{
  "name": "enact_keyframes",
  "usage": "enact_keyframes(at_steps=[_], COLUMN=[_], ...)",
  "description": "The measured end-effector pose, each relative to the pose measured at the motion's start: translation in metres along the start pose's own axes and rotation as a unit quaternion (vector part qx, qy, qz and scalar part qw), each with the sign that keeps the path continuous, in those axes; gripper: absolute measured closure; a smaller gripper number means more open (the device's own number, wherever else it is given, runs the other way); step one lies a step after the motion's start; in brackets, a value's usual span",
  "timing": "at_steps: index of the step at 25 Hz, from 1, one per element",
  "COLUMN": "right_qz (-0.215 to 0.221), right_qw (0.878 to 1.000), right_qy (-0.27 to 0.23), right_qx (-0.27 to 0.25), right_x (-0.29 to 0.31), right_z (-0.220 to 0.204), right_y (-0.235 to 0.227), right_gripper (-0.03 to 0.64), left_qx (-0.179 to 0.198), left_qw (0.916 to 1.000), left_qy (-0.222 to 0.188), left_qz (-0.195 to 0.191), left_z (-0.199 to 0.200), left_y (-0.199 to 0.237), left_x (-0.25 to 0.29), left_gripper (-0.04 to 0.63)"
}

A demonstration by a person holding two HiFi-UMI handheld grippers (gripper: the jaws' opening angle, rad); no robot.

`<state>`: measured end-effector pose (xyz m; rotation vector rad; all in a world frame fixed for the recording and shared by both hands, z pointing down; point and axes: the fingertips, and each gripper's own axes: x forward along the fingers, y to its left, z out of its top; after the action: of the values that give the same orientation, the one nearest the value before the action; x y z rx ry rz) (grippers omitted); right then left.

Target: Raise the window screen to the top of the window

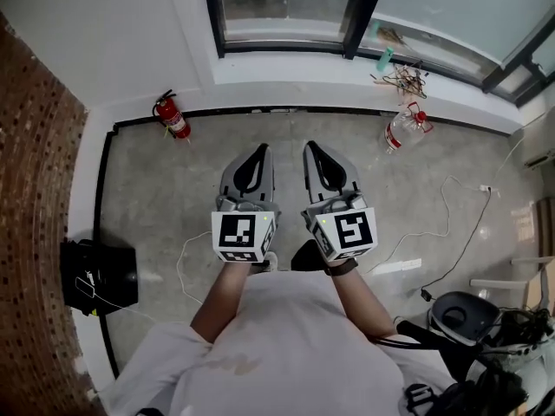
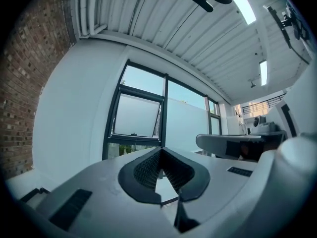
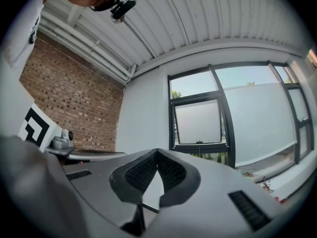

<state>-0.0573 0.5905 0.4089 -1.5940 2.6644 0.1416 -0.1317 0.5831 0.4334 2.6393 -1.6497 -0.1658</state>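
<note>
The window screen [image 2: 136, 115] is a frosted panel in a dark frame, with clear glass above it and a strip of greenery below it. It also shows in the right gripper view as the same window screen [image 3: 198, 123], with a small handle [image 3: 199, 142] on its bottom bar. In the head view the window [image 1: 286, 7] lies ahead across the floor. My left gripper [image 1: 259, 150] and right gripper [image 1: 312, 146] are held side by side, pointing level at the window and well short of it. Both are shut with nothing between the jaws, as the left gripper [image 2: 161, 150] and right gripper [image 3: 157, 151] show close up.
A red fire extinguisher [image 1: 173, 116] stands at the wall below the window. A clear bottle with a red top [image 1: 404, 128] lies to the right. A brick wall [image 1: 35, 189] runs along the left, with a black box [image 1: 100, 276] beside it. White cables [image 1: 451, 224] cross the floor.
</note>
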Motion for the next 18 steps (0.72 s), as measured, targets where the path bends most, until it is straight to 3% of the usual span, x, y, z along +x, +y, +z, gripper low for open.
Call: enact_keyframes(at_steps=[8,11,14,18], right_qz=[-0.004,-0.005,0.0,-0.005], right_qw=[1.0,0.999,0.998,0.999], right_qy=[0.025,-0.022,-0.047,-0.043], right_qx=[0.005,-0.024,-0.029,-0.008], right_x=[0.046,0.074,0.099,0.141], right_z=[-0.029,-0.017,-0.012,-0.016], right_y=[-0.043,-0.07,-0.121,-0.198], right_gripper=[0.615,0.615,0.615,0.615], left_qx=[0.009,0.008,-0.029,0.0], left_qw=[0.9996,0.9988,0.9993,0.9997], left_qy=[0.022,0.043,0.026,0.02], left_qz=[0.015,0.023,-0.004,0.016], left_z=[-0.019,-0.026,-0.018,-0.008], left_y=[0.014,0.023,0.014,0.018], left_x=[0.061,0.104,0.15,0.209], left_gripper=[0.594,0.594,0.594,0.594])
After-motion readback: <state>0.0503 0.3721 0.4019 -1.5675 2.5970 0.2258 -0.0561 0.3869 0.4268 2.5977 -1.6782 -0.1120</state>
